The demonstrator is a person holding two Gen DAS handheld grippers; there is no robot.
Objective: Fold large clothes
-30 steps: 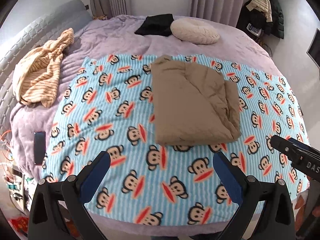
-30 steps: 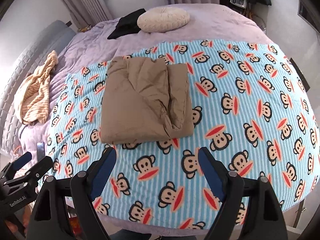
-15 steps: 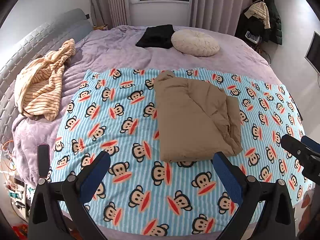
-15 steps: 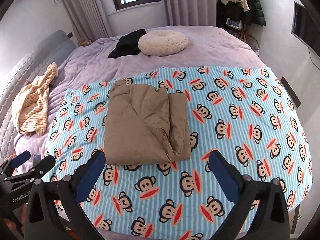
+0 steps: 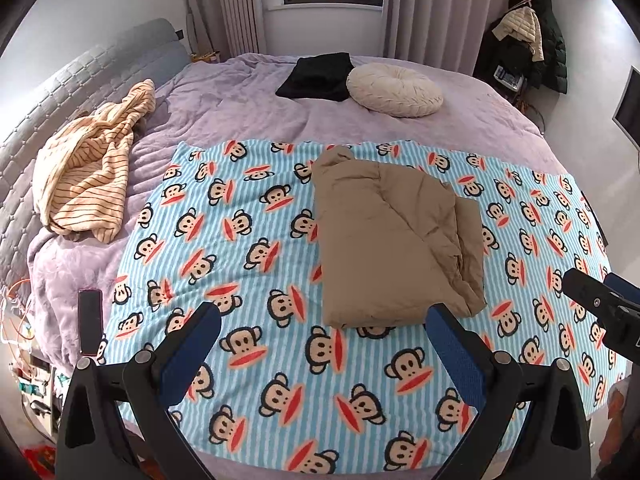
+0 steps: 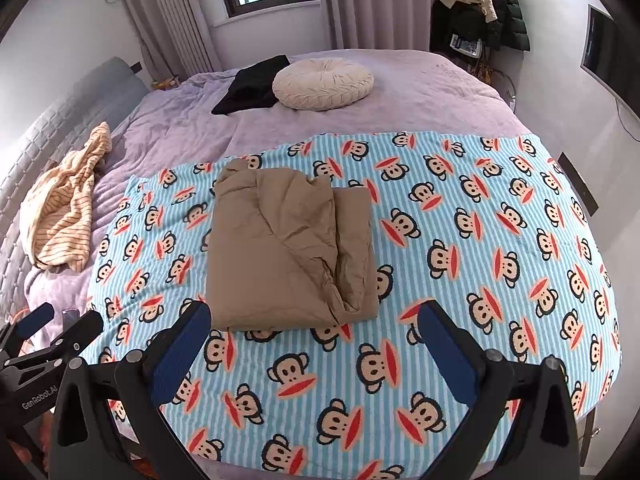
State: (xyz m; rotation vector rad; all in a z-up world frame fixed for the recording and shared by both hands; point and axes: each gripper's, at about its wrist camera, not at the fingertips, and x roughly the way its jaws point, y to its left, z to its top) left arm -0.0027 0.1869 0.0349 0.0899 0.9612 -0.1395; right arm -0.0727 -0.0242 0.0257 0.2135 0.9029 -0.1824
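Two tongs, both empty: left tongs [image 5: 322, 330] and right tongs [image 6: 314, 328] stand spread wide over the near edge of the monkey-print blanket [image 5: 248, 240], nothing between the pads.

Item: tan garment [image 5: 394, 236], folded to a thick rectangle, lying on the blanket; left tongs hover just short of the garment's near edge, right tongs likewise, set a little to its right side.

Condition: fold looks essentially done; the garment's right flank shows a loose, puckered under-layer [image 6: 354, 248] jutting past the top layer.

Handling advice: if you tidy, pinch that jutting layer at the garment's near right corner and tuck it under; press rather than drag, since padded cloth likely springs back.

Beyond the garment: round cushion [image 5: 394, 88], black cloth [image 5: 316, 76]. Left of the garment: striped garment [image 5: 86, 168], unfolded, probably next.
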